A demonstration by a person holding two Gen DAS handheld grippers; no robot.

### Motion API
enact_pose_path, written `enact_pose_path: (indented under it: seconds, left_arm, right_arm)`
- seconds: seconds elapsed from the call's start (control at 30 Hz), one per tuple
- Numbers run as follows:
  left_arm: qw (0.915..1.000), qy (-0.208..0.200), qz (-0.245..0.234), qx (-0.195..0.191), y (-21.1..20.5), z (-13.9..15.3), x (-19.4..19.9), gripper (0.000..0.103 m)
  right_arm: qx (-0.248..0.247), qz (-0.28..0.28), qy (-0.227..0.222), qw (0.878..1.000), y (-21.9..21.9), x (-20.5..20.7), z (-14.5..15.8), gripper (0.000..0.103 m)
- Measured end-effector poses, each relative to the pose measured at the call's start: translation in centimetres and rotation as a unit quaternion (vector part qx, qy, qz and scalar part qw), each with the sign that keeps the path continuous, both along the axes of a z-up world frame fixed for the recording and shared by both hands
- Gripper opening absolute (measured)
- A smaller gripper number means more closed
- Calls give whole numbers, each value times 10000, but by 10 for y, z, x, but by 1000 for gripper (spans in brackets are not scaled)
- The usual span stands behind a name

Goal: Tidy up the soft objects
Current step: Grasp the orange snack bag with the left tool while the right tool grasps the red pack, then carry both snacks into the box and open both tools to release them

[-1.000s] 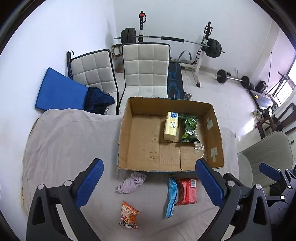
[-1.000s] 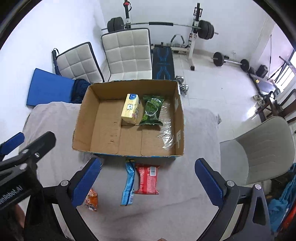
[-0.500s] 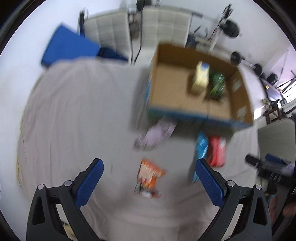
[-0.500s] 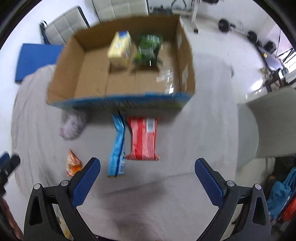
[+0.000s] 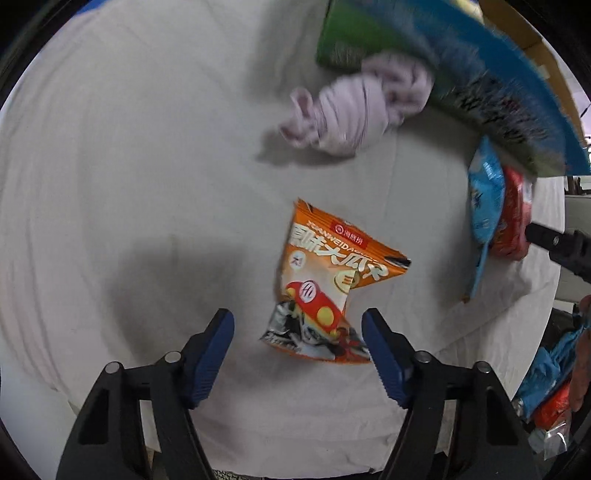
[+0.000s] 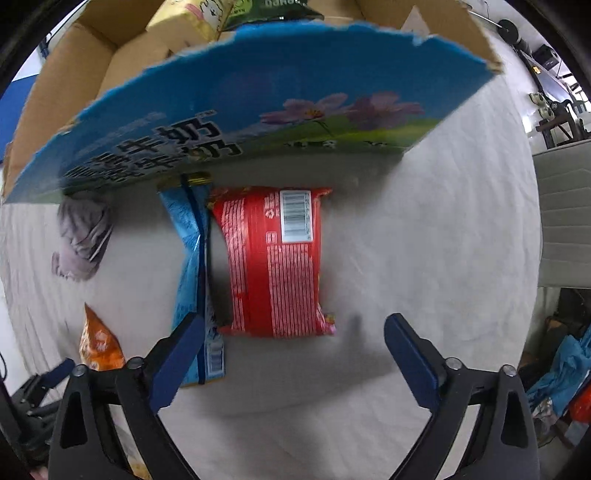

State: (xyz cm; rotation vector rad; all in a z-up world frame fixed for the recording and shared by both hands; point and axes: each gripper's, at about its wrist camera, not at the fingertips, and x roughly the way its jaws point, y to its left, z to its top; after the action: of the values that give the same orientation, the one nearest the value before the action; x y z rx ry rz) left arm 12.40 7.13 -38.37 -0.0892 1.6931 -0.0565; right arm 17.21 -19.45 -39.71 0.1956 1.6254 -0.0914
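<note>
An orange snack packet (image 5: 325, 280) lies on the white cloth. My left gripper (image 5: 297, 332) is open and low over it, with the packet's near end between the fingers. A red packet (image 6: 275, 258) and a blue packet (image 6: 192, 266) lie side by side in front of the cardboard box (image 6: 236, 122). My right gripper (image 6: 291, 336) is open, its fingers either side of the red packet's near end. A crumpled lilac cloth (image 5: 354, 107) lies against the box front. A yellow pack (image 6: 188, 16) and a green pack (image 6: 273, 9) are inside the box.
The white cloth (image 5: 129, 166) covers the table. A grey chair (image 6: 565, 214) stands at the table's right side. The right gripper's tip (image 5: 554, 243) shows at the right of the left wrist view. The orange packet (image 6: 98, 341) shows at lower left of the right wrist view.
Both grippers have dropped from high above the table to just over the cloth. The left now frames the orange packet, the right the red packet. Both stay open.
</note>
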Motion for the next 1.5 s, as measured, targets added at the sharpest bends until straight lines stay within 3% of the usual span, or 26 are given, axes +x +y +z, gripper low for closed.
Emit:
enact_pose_path:
  seconds: [0.07, 0.2, 0.3, 0.5, 0.67, 1.07, 1.2, 1.37, 1.5]
  left_arm:
    - [9999, 134, -31, -81, -4, -14, 2, 69]
    - [9992, 336, -32, -204, -10, -31, 3, 59]
    - [9993, 339, -60, -149, -12, -39, 5, 53]
    - [9997, 239, 2, -91, -14, -38, 8, 40]
    - [9998, 125, 80, -112, -16, -32, 6, 37]
    - [9974, -502, 27, -513, -28, 48, -5, 37]
    - [9939, -818, -36, -738, -36, 86, -3, 37]
    - [9887, -1215, -206, -858, -60, 144, 18, 37]
    - [9875, -1308, -249, -842, -76, 166, 45, 37]
  right_arm:
    - [3, -11, 40, 10000, 2, 4, -8, 90]
    - [48, 16, 323, 9995, 5, 10, -29, 63]
    - [105, -39, 345, 9993, 6, 8, -33, 58]
    - [85, 45, 458, 9989, 6, -21, -31, 55]
    - [178, -13, 480, 9987, 1, -43, -25, 54]
    - [772, -130, 62, 9969, -2, -47, -18, 53]
    - [995, -95, -322, 9945, -5, -53, 30, 52]
    - [1092, -47, -856, 9903, -12, -33, 100, 52]
    - [1050, -14, -1186, 9874, -18, -21, 142, 52]
